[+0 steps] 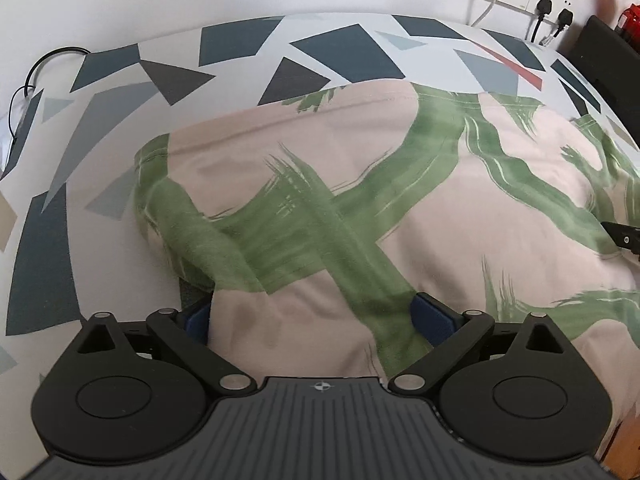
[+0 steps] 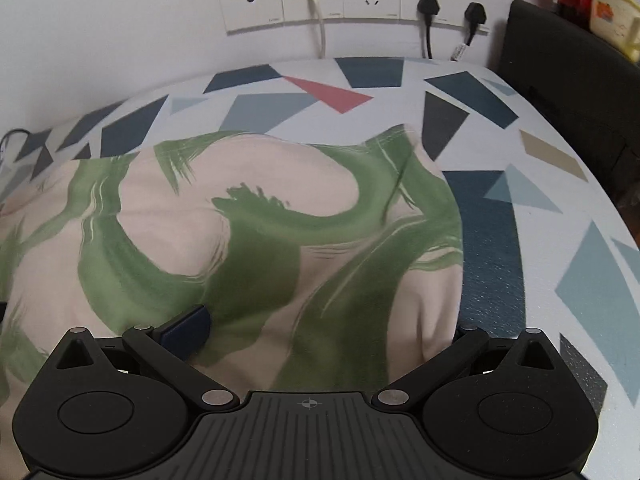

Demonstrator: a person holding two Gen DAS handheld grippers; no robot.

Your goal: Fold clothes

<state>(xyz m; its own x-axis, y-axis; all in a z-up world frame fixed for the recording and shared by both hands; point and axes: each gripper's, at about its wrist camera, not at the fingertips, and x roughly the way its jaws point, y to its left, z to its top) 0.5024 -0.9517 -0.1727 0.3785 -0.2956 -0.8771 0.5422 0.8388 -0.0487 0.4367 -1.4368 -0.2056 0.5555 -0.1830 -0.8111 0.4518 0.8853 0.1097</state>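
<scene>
left wrist view: garment (image 1: 360,184), pink with green brush strokes, is lying flat on the patterned table (image 1: 48,240); it is stretching away from the left gripper (image 1: 312,316) and off to the right; near edge is draping between the blue pads, which are standing wide apart, not clamping; tip of the other gripper is showing at the right edge, over the cloth
right wrist view: same garment (image 2: 248,248) is filling the left and centre; its right border is running straight away from the right gripper (image 2: 320,328); jaws are standing apart, cloth lying between them, right pad hidden by fabric
key relation: both grippers are sitting at the near hem, one toward each end; long axis is running left to right; far edge is lying toward the wall sockets (image 2: 352,0)
stage: cannot tell whether a fold is being started or laid down
</scene>
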